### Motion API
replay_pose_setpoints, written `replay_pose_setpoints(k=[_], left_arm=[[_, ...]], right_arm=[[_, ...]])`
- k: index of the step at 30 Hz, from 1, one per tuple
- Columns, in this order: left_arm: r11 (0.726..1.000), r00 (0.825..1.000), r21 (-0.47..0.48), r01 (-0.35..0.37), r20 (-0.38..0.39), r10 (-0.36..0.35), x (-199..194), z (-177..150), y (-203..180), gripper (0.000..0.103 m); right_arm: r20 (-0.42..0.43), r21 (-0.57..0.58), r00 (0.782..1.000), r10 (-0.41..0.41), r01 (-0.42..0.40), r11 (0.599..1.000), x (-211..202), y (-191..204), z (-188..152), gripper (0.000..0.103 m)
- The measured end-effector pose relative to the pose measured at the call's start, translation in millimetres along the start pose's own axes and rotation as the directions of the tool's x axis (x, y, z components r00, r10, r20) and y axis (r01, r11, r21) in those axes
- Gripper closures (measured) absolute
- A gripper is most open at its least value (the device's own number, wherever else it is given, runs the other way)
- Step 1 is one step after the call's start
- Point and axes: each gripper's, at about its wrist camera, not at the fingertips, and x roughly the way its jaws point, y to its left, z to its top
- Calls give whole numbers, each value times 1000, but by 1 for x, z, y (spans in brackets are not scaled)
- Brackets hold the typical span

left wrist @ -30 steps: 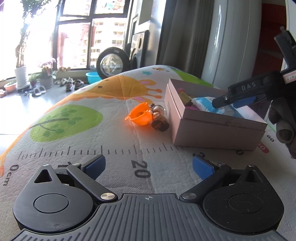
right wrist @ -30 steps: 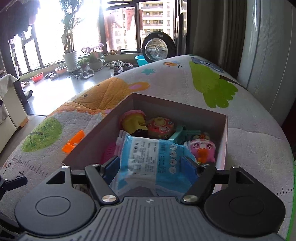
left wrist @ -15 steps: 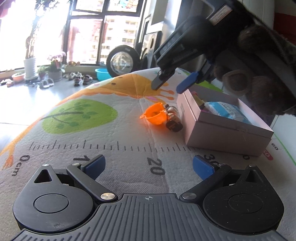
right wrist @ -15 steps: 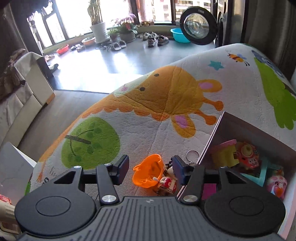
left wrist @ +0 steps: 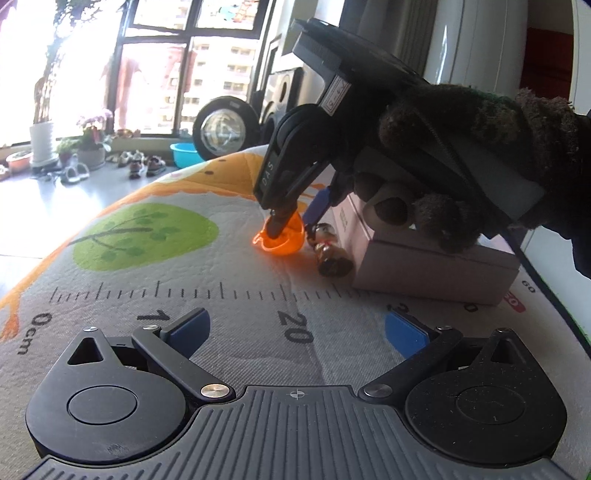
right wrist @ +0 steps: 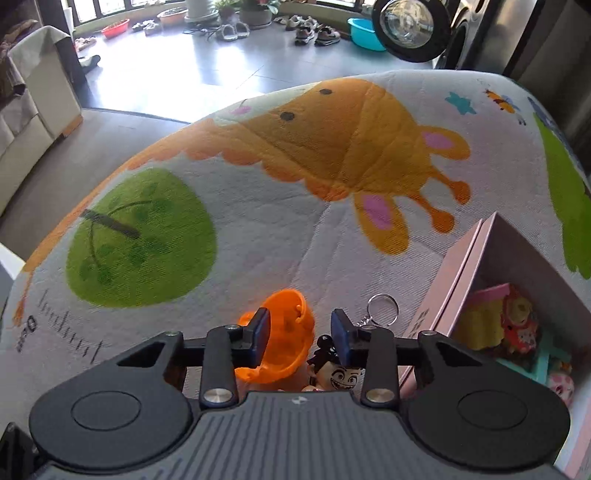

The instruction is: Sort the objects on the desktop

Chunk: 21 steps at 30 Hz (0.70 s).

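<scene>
An orange plastic cup-shaped toy (right wrist: 284, 332) lies on its side on the printed mat, also seen in the left wrist view (left wrist: 282, 240). A small figure keychain (right wrist: 338, 369) lies right of it, against the pink box (right wrist: 454, 273). My right gripper (right wrist: 300, 334) is open and down over the orange toy, one finger inside it and the other between toy and keychain; it also shows in the left wrist view (left wrist: 295, 218). My left gripper (left wrist: 295, 328) is open and empty, low over the mat's ruler print.
The pink box (left wrist: 436, 266) holds several small toys (right wrist: 513, 325). The mat (right wrist: 295, 184) curves away to a floor with shoes, plant pots and a blue basin (right wrist: 364, 33) by the window. A sofa (right wrist: 33, 92) stands at left.
My right gripper left the box, where its jaws flanked a blue packet, moved left and came down over the orange toy. Its jaws have narrowed. My left gripper shifted slightly left.
</scene>
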Motion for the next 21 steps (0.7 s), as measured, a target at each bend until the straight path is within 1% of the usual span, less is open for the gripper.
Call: replay_pose_setpoints(k=[3,6,8,10,11,13,14,16,17,18,19,21], left_arm=[[999,1000,22,24,-9,-24,-1,-2,-3,0],[997,998,53,57,-12,-56,-4,-5,-7,0],[994,997,78,80,-18,-79,-6,-8,-9,0],[989,994,102,104,-24,-102,-8,-10,-12,0],[987,994,116,113,-23,-111,-8,-12,-14,0],[984,993,133,114,-21,-112,-9,-13,-17,0],[984,994,137,114,-23,-111,-8,-13,-18,0],[985,993,133,114,-34,-110,-5,-13,-17,0],[985,993,129,115,-40,-111,-4,-12,-16,0],[985,993,126,115,-44,-110,-4,-13,-15,0],[986,993,124,113,-48,-108,-3,-13,-15,0],[987,994,121,105,-56,-99,-1,-12,-15,0]], right_arm=[[-37,-38,997,74,-75,996,-9,14,-22,70],[-75,-70,987,145,-151,986,-21,26,-49,70],[-85,-84,982,169,-176,981,-30,29,-70,70],[-99,-65,977,188,-195,979,-38,24,-88,70],[-98,-52,978,183,-189,981,-42,20,-99,70],[-70,-51,985,160,-164,985,-54,11,-117,70],[-35,-59,988,147,-149,987,-62,7,-126,68],[56,-89,991,126,-120,989,-82,3,-143,52],[119,-103,988,100,-88,991,-92,-1,-151,47],[164,-109,983,81,-64,992,-99,-3,-159,38],[190,-104,979,71,-52,993,-103,-7,-164,34],[207,-64,977,57,-45,997,-104,-21,-172,33]])
